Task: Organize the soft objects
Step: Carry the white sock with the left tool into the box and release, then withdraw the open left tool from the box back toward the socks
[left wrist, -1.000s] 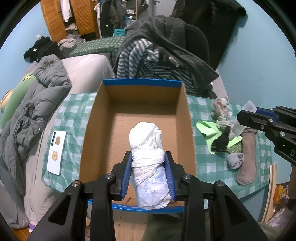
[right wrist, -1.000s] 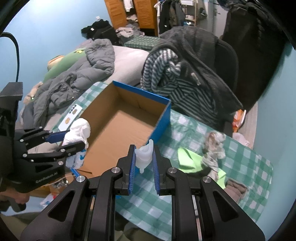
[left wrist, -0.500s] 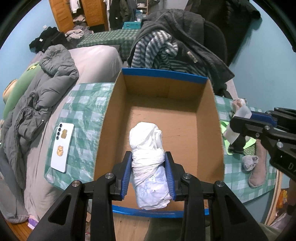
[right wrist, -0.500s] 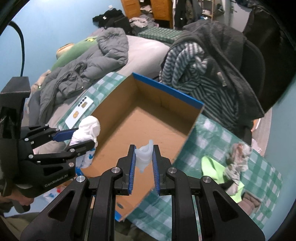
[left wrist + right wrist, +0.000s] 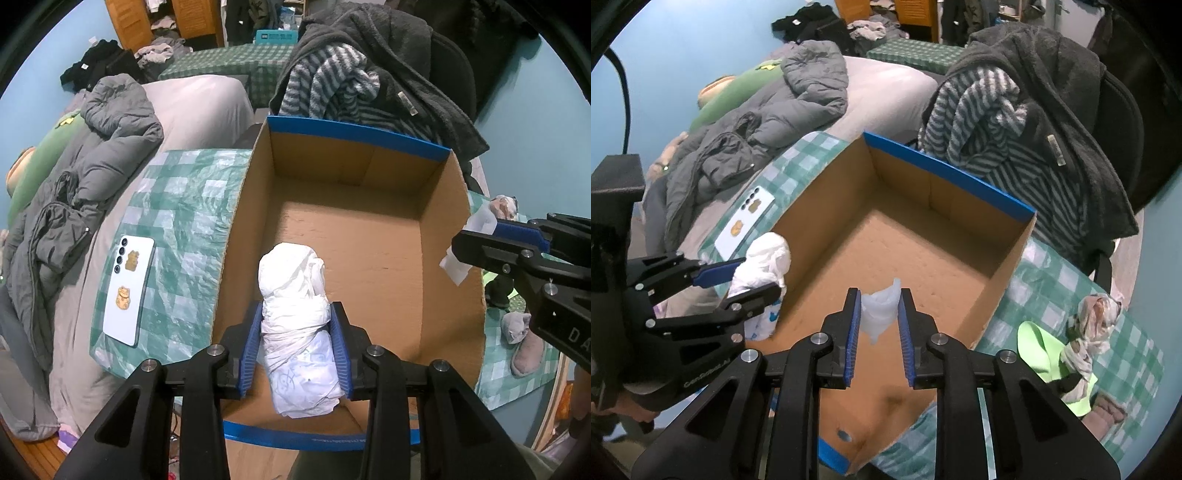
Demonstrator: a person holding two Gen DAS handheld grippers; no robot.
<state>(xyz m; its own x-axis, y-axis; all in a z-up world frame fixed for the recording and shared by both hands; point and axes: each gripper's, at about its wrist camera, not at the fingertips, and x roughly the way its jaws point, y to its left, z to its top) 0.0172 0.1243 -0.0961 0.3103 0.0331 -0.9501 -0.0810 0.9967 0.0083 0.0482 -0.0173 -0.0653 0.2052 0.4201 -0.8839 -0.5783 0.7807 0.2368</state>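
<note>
Crinkled white plastic, rolled into a soft bundle (image 5: 295,332), sits clamped around its middle between the blue ribbed fingers of the left gripper (image 5: 295,347), hanging over the near left part of the open cardboard box (image 5: 373,170). It looks light and squashy, and the film is likely slippery, so a hold across the thick waist seems safer than one at the loose crumpled top. The right gripper (image 5: 880,325) is over the near side of the same box with a small translucent white wad (image 5: 881,312) between its fingers; those fingers are narrow and opening, and the wad still sits between them, bulging as the squeeze eases. Being so light and limp, it should drop without bouncing, though it may cling to a ribbed finger. The box is plain brown corrugated card with a blue-taped rim and a bare floor, standing on a surface under a glossy green-and-white checked cloth (image 5: 177,206). To the right lie a lime green cloth (image 5: 1041,347) and crumpled socks (image 5: 1097,314), soft pieces probably to be gathered next.
</note>
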